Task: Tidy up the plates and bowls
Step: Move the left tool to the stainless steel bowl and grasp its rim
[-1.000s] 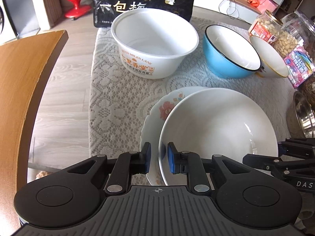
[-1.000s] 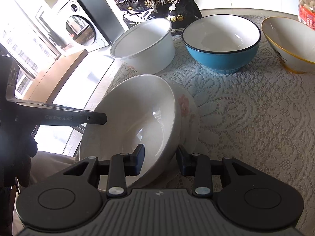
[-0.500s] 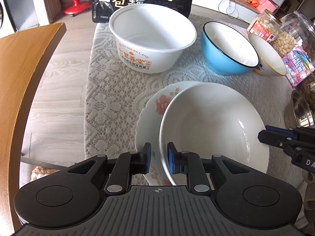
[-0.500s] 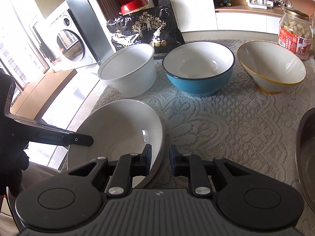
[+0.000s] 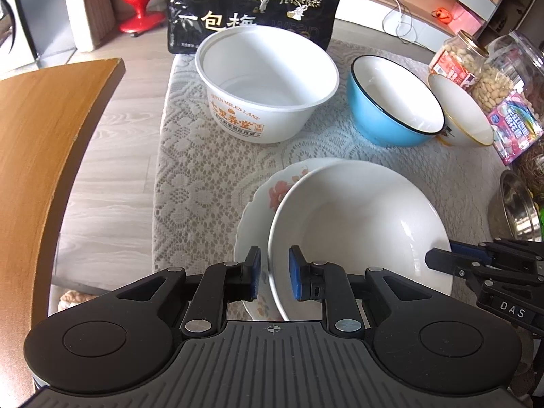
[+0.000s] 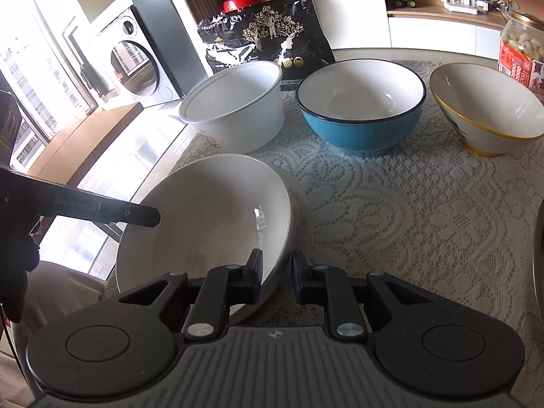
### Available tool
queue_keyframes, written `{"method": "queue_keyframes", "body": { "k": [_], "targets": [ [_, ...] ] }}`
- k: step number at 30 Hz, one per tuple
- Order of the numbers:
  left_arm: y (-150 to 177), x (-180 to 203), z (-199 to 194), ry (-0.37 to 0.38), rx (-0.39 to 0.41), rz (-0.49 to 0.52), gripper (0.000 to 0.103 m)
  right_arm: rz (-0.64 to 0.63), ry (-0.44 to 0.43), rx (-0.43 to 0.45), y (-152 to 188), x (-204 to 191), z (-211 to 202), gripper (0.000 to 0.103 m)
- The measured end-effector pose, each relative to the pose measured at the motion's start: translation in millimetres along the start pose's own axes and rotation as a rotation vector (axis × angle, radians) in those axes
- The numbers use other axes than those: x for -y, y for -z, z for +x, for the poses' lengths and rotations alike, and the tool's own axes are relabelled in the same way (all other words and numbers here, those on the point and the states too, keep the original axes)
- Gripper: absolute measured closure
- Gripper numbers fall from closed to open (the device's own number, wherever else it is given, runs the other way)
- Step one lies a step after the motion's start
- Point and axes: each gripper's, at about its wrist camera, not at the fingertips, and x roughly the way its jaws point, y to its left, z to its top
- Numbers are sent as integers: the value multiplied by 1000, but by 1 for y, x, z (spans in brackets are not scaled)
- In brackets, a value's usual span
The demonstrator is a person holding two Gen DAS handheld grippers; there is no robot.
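Left gripper [image 5: 274, 278] clenched on near rim of white bowl [image 5: 360, 234]. Right gripper [image 6: 277, 277] had just been closing, clamped on same bowl's opposite rim. Bowl sat tilted on flowered plate [image 5: 268, 197] on lace-covered counter [image 5: 204, 183]. Tub [image 5: 268, 85], blue bowl [image 5: 391, 102], gold-rimmed bowl [image 5: 462, 112] behind.

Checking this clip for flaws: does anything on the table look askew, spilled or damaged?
One thing: the plain white bowl sits off-centre on the floral plate, tilted rather than flat, with the left gripper and right gripper each shut on its rim. No spills or breakage show.
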Motion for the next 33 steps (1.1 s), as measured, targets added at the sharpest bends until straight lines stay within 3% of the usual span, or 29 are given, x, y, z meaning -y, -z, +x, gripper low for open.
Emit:
{"method": "queue_keyframes", "body": {
  "k": [5, 11, 16, 20, 23, 26, 31, 33],
  "targets": [
    [-8, 19, -23, 27, 103, 0, 82, -45, 35, 103, 4, 10, -35, 85],
    [-22, 97, -25, 225, 219, 112, 82, 13, 185, 217, 13, 59, -89, 85],
    [-24, 183, 22, 397, 123, 199, 82, 147, 391, 285, 31, 126, -130, 76],
    [-21, 233, 64, 496, 33, 145, 82, 229, 548, 274, 53, 175, -142, 61],
    [-18, 251, 87, 501, -4, 84, 82, 304, 542, 257, 64, 201, -144, 61],
    [-19, 259, 96, 490, 35, 68, 83, 358, 476, 260, 62, 217, -144, 61],
    [-18, 267, 98, 470, 23, 63, 81, 379, 492, 243, 49, 228, -131, 59],
    [-15, 264, 88, 476, 68, 58, 81, 398, 485, 231, 50, 231, -129, 59]
  ]
}}
